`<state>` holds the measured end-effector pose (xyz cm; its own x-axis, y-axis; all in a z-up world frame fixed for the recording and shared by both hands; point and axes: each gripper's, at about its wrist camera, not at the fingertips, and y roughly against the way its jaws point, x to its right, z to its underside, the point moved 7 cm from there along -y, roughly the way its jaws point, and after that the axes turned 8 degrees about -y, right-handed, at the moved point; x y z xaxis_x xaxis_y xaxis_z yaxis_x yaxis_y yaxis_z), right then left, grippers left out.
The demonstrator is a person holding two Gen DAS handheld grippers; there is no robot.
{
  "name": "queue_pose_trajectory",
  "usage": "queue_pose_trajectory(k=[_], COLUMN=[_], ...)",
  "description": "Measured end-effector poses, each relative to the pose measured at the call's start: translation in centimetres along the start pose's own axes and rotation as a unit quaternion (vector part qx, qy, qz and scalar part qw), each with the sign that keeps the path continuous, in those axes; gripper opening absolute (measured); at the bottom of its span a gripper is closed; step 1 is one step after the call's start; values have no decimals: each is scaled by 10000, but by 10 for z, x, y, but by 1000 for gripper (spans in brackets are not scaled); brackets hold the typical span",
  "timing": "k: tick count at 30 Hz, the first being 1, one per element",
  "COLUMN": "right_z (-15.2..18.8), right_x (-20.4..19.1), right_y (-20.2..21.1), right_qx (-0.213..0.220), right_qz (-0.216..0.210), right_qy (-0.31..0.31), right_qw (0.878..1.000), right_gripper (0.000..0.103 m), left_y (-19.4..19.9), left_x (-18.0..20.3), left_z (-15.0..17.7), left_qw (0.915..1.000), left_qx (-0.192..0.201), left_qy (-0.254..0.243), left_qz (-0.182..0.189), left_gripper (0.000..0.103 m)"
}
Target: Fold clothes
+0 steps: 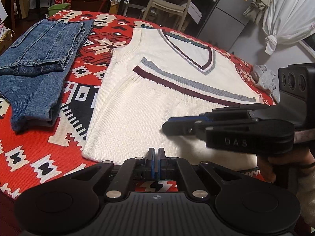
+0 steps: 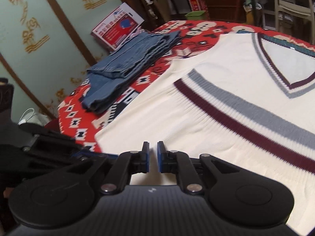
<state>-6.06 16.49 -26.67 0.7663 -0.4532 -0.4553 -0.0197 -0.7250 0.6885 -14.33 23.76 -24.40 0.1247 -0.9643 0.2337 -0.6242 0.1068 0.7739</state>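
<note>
- Left wrist view: the left hand-held gripper [image 1: 156, 157] has its blue pads nearly together with nothing between them, just above the near hem of the cream vest [image 1: 157, 90].
- The vest lies flat on the red patterned tabletop [image 1: 39, 157], its lower part folded up over the chest.
- Folded jeans [image 1: 37, 66] lie to the left, apart from the vest.
- The right hand-held gripper [image 1: 167, 126] hovers over the vest's near right; its opening cannot be told here.
- Right wrist view: the right hand-held gripper [image 2: 153, 155] shows a narrow empty gap over the vest [image 2: 226, 102]; jeans [image 2: 126, 63] far left.

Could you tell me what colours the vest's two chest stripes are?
Grey above maroon on the cream vest; clearest in the right wrist view.
</note>
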Motion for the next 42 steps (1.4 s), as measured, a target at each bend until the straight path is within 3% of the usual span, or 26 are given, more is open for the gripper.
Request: queue_pose_trajectory(k=[8,15,20,28,36,38,42], right_z=[-29,-4,-1,-28,8,11,-2], right_x=[33,-5,-8,46,12,9,33], right_y=[10,-7,4,29,17,17,25], right_qx=[470,-29,38,469,-52,-54,205], right_qz=[474,-3,-56,739,96,73,465], right_qy=[-331,43,3,-209,-55,-7,-225], right_qw=[9972,10000,10000,9959,9999,10000,9985], right_gripper=[10,11,12,12,12,11,11], left_y=[0,-1,-1,-2,-4,-4,-3], left_x=[2,2,1,5,8,8,8], left_z=[0,1,1,0,1,1,1], left_qw=[10000,10000,10000,9999,9999,9999,9999], left_qx=[-27,-44,-53,-54,-89,-91,-84], left_qy=[-35,-44,-46,-79,-120,-120,-118], left_qz=[-4,-5,-2,34,60,59,50], left_gripper=[2,2,2,2,2,2,2])
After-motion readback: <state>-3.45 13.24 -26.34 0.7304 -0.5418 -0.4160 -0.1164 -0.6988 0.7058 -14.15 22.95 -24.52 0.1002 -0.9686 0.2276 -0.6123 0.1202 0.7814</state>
